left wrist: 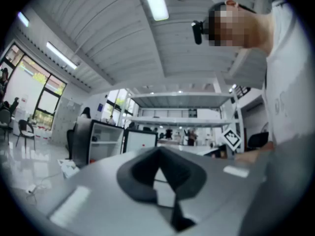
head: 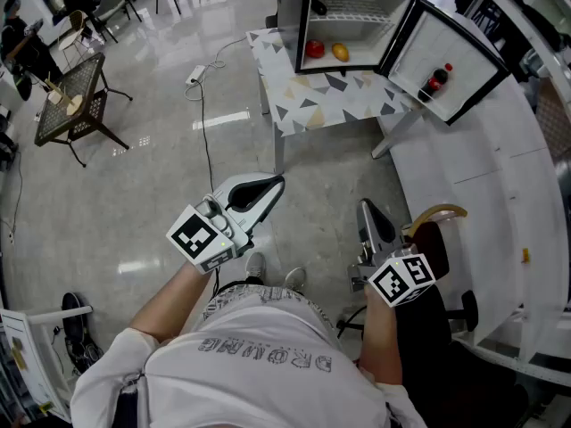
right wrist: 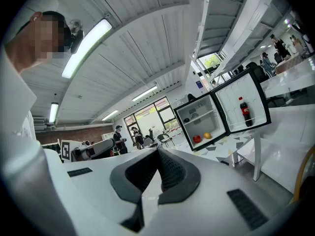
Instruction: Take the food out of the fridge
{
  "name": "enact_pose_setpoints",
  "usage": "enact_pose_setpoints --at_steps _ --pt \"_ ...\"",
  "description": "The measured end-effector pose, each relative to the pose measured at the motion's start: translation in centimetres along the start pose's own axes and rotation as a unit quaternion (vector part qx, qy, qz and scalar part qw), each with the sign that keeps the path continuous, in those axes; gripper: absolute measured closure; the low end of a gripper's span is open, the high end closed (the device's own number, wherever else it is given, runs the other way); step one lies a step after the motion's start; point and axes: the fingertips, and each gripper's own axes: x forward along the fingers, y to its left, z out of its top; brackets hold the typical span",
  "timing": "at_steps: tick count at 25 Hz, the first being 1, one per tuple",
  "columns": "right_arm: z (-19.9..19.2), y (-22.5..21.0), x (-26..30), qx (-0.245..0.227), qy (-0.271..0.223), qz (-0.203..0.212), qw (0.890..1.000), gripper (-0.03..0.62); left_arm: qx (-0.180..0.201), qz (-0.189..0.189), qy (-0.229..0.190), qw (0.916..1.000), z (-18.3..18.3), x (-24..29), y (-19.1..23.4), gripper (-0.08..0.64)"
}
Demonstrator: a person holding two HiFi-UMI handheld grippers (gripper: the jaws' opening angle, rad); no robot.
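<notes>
A small black fridge [head: 350, 18] stands open on a patterned table [head: 303, 101] far ahead. On its bottom shelf lie a red fruit [head: 314, 49] and an orange fruit [head: 340, 52]. A cola bottle [head: 435, 80] sits in the open door [head: 451, 61]. Both grippers hang level near my body, well short of the table. My left gripper [head: 268, 188] is shut with nothing between its jaws. My right gripper [head: 368, 210] is also shut and empty. The right gripper view shows the fridge [right wrist: 202, 119], both fruits [right wrist: 202, 137] and the bottle [right wrist: 243, 111] in the distance.
A white counter [head: 500, 176] curves along the right, with a black chair [head: 437, 266] beside my right hand. A power strip and cable [head: 196, 74] lie on the glossy floor left of the table. A black mesh table and chairs [head: 71, 96] stand at far left.
</notes>
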Motion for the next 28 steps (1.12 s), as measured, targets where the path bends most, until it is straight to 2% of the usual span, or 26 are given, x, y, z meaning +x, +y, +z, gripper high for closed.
enact_pose_setpoints --at_steps 18,28 --pt "0.0 -1.1 -0.2 -0.007 0.004 -0.001 1.0 0.598 -0.006 0.002 0.003 1.0 -0.6 1.3 -0.7 0.552" --pt "0.3 -2.7 -1.7 -0.005 0.006 0.015 1.0 0.598 -0.007 0.016 0.004 0.9998 -1.3 2.7 -2.4 0.552"
